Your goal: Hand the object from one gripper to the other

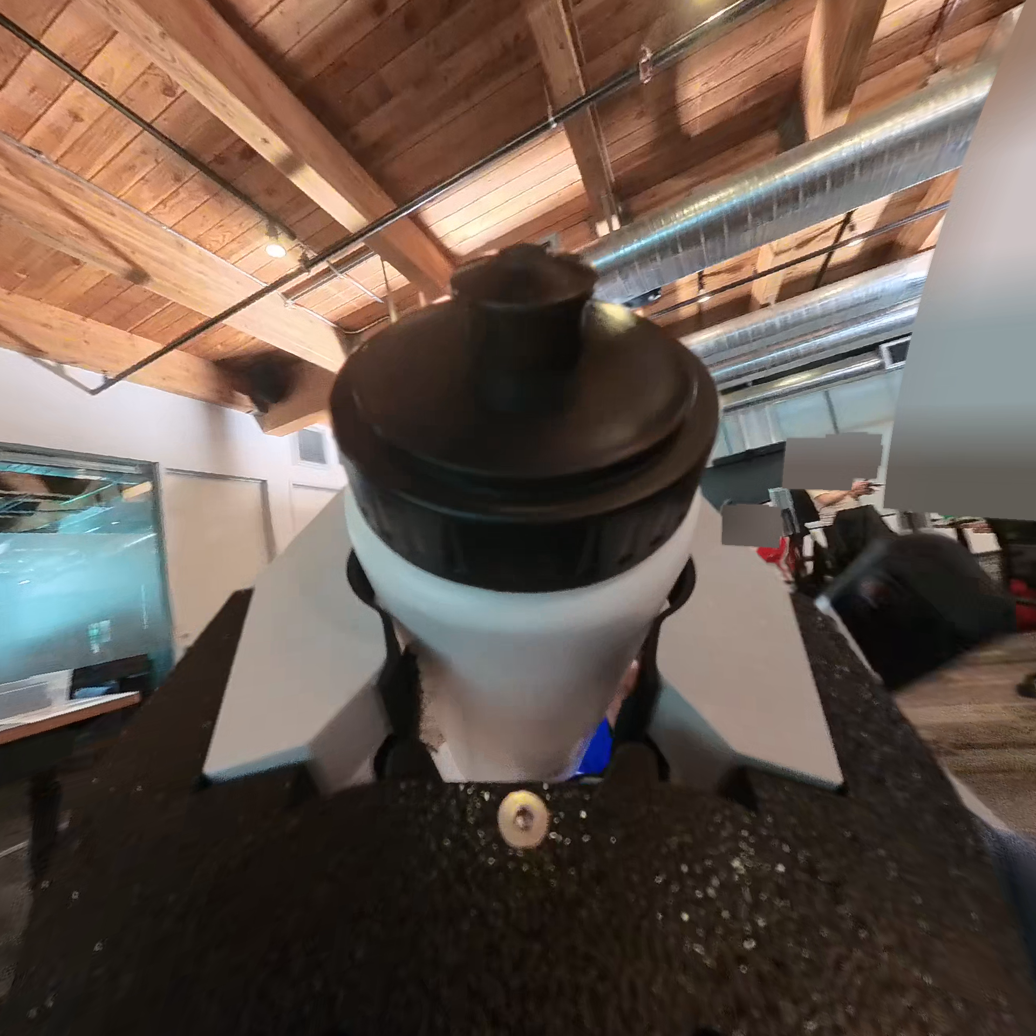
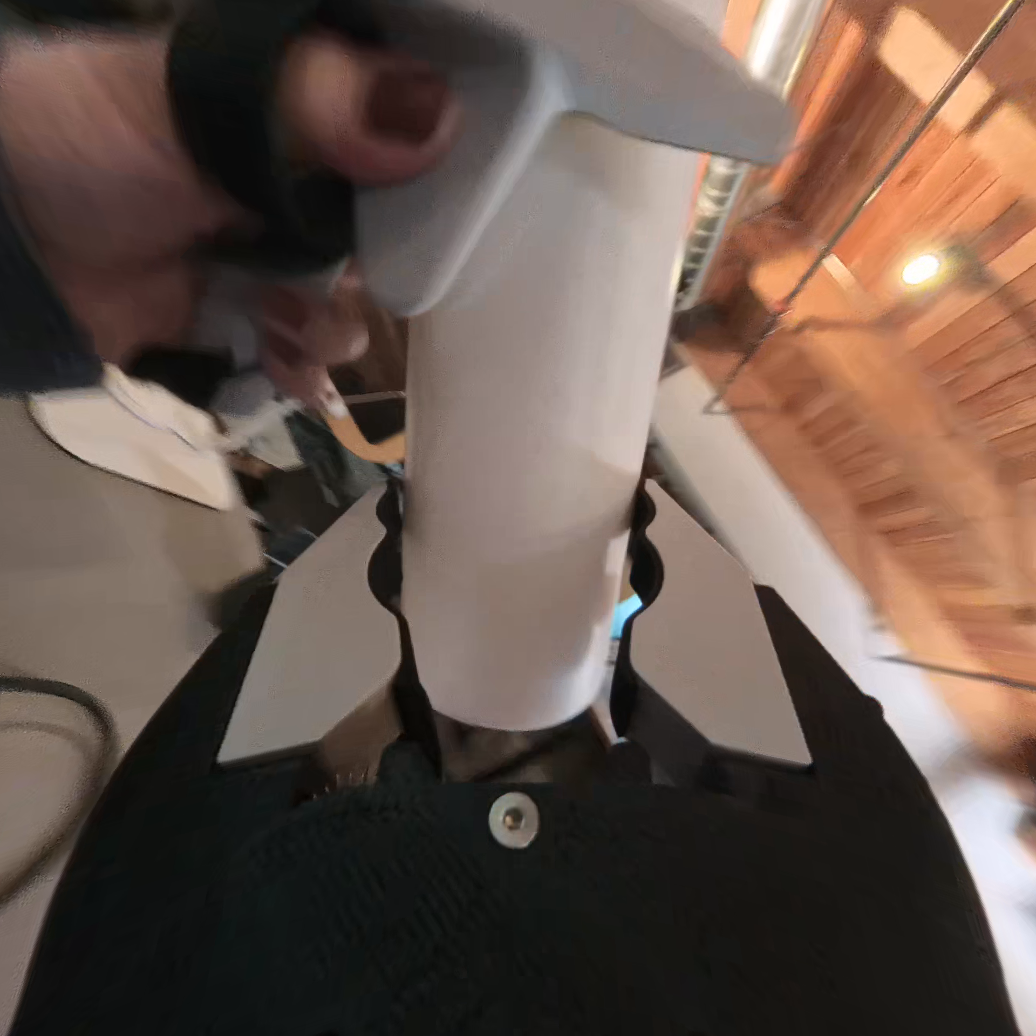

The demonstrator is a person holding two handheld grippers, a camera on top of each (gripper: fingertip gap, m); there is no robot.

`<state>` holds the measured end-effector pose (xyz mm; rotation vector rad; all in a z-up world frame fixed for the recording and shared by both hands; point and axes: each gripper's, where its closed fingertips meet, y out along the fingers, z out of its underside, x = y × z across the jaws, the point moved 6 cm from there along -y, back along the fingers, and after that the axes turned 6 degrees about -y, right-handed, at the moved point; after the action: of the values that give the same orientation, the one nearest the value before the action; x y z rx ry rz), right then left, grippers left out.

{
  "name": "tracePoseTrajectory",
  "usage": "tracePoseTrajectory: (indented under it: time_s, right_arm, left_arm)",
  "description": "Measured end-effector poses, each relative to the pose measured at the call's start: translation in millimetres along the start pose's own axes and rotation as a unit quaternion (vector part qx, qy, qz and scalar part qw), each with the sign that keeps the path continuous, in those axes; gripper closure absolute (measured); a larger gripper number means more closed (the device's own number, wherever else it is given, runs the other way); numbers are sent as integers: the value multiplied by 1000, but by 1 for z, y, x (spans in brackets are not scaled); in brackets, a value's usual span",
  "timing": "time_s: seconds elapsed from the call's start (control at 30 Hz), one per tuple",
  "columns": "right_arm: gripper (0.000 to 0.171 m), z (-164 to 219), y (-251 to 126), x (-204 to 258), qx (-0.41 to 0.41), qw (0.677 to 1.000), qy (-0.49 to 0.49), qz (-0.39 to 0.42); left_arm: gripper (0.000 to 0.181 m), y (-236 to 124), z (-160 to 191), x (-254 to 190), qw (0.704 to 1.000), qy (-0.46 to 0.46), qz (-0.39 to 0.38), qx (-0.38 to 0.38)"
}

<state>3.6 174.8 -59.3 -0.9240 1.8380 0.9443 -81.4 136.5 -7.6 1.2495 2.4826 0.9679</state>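
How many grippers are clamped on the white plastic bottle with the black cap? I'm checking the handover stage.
2. The left gripper pinches the white plastic bottle with the black cap just below its cap; the right gripper pinches the bottle's lower end.

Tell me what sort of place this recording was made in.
Probably a loft-style office or workshop: exposed wooden ceiling beams, bare metal ducts, a glass-walled room, and people at a work area in the background.

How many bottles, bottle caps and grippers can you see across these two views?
White bottle: 1
Black cap: 1
Grippers: 2, the left gripper near the cap and the right gripper at the other end
Total: 4
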Motion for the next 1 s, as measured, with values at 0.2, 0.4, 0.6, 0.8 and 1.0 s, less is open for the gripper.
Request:
tracePoseTrajectory:
  time_s: [0.2,0.4,0.6,0.8,1.0]
  right_arm:
    - [81,0,1,1,28,992,94,-76]
    - [84,17,-15,-24,105,986,-119,56]
    - [84,59,-26,-31,248,904,-344,63]
    - [84,61,-10,-7,239,880,-411,22]
    - [84,37,-8,-11,205,854,-470,91]
  left_arm:
    - [77,4,10,-25,992,75,92,36]
    - [38,-3,5,-8,984,82,48,148]
    - [29,-14,3,-1,929,232,-44,285]
    - [27,-4,71,4,730,451,-117,500]
    - [66,-3,94,25,598,600,-163,505]
